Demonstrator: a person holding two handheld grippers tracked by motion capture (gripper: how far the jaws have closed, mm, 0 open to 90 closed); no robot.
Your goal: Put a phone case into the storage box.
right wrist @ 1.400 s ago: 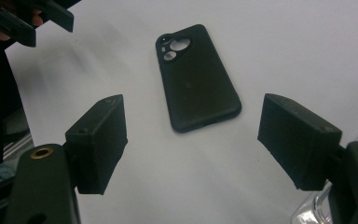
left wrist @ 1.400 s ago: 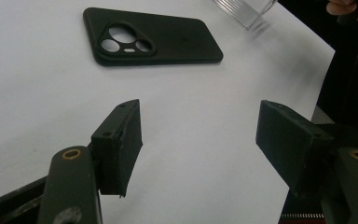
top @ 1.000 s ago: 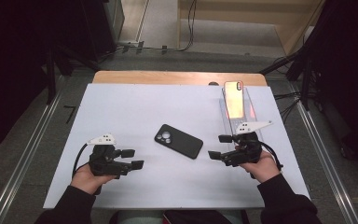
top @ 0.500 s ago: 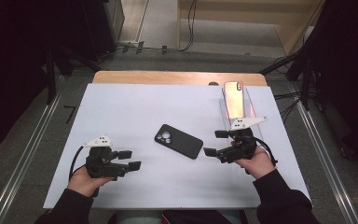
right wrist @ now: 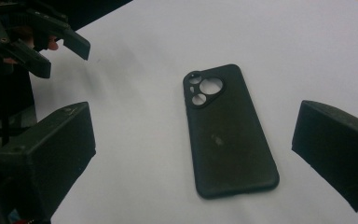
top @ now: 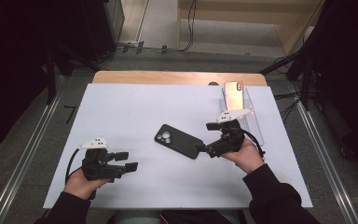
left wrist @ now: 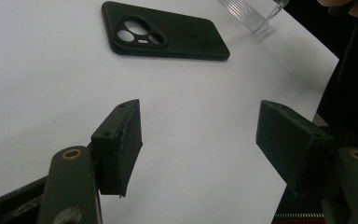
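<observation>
A black phone case (top: 177, 141) lies back-up in the middle of the white table (top: 135, 107), camera cutouts toward the left. My right gripper (top: 206, 137) hovers at the case's right end, open. Its jaws have just been opening, and neither pad touches the case. In the right gripper view the case (right wrist: 228, 135) lies on the table between and ahead of the wide-set jaws of the right gripper (right wrist: 193, 135). My left gripper (top: 127, 161) rests near the front left, open and empty. In the left gripper view the case (left wrist: 168, 32) is far beyond the left gripper (left wrist: 200, 144).
An orange-backed phone (top: 233, 93) stands in a clear plastic holder (top: 254, 122) at the back right, just behind my right hand. The holder's corner (left wrist: 256, 11) appears in the left gripper view. The left gripper (right wrist: 51, 46) shows far off in the right gripper view.
My right gripper has moved away from the front edge and a little left, up to the case's end, and its jaws have spread wider. The left gripper has stayed put.
</observation>
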